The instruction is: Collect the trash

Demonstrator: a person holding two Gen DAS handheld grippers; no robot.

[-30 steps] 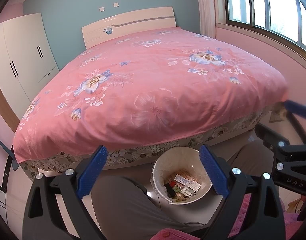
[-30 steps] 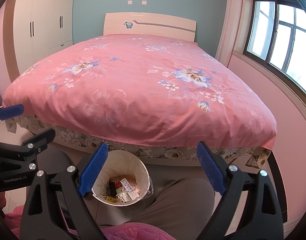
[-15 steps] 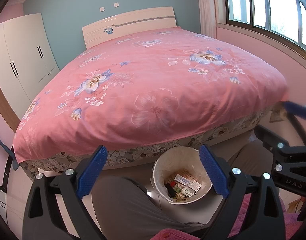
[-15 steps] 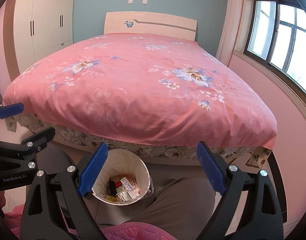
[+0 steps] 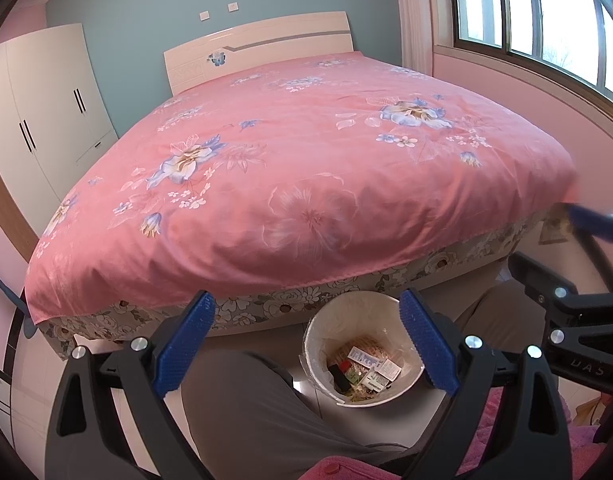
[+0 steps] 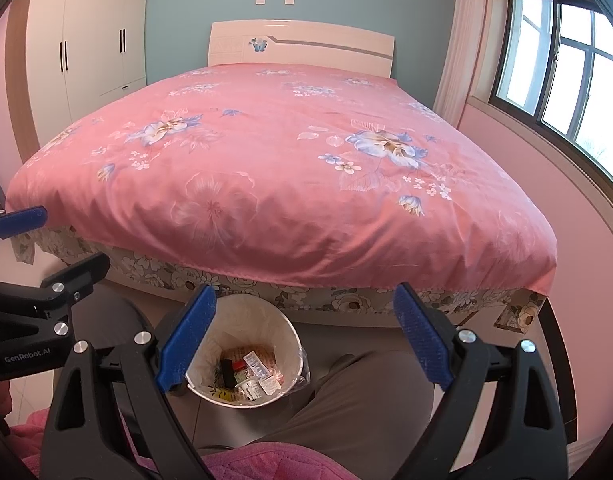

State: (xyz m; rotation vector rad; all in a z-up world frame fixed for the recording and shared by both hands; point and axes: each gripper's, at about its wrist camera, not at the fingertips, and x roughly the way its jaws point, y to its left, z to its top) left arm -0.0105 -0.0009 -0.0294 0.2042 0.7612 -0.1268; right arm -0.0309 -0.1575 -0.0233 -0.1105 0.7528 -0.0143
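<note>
A white lined waste bin [image 5: 320, 334] [image 6: 282, 330] stands on the floor at the foot of the bed, between a seated person's knees. Several small wrappers and packets [image 5: 364, 372] [image 6: 248, 374] lie in its bottom. My left gripper [image 5: 306, 344] hangs above the bin and the left knee, open, with nothing between its blue pads. My right gripper [image 6: 304, 340] hovers over the bin and the right knee, also open and empty. Each gripper shows at the edge of the other's view.
A large bed with a pink floral cover [image 5: 306, 160] [image 6: 266, 168] fills the room ahead. Grey trouser legs [image 5: 258, 412] [image 6: 366, 396] flank the bin. A white wardrobe [image 6: 90, 40] stands at the left, and a window [image 6: 566, 60] at the right.
</note>
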